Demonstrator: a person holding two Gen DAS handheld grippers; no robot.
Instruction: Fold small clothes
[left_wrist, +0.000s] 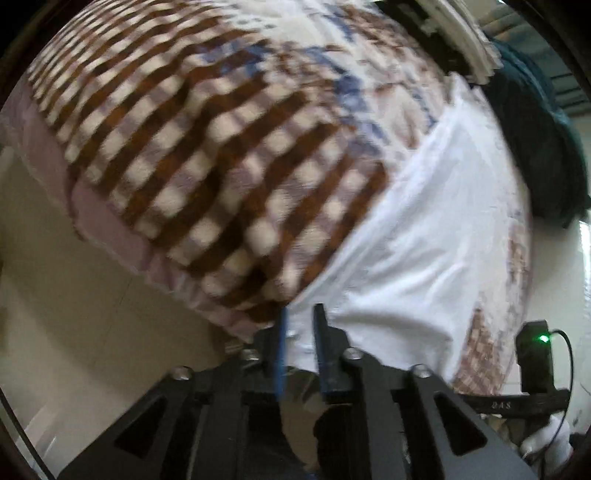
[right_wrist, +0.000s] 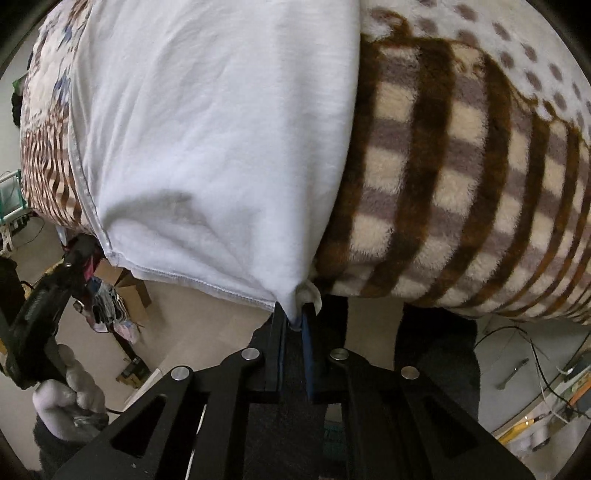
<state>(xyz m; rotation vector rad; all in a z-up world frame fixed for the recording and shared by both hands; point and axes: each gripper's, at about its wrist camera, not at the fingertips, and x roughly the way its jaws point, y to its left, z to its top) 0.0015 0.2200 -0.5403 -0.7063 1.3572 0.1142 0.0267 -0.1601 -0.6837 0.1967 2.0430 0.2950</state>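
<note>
On the checked blanket (right_wrist: 443, 192), right tool (right_wrist: 295, 314) pinches white garment (right_wrist: 221, 147) (corner only).

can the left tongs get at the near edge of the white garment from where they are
Probably yes. The left tongs sit right at the white garment where its hem hangs off the checked blanket, fingers slightly apart with cloth showing between them. Nothing blocks the way; blur hides whether they touch it.

Beige floor (right_wrist: 192, 332), checked fleece blanket (right_wrist: 443, 184), cardboard box (right_wrist: 129, 291).
</note>
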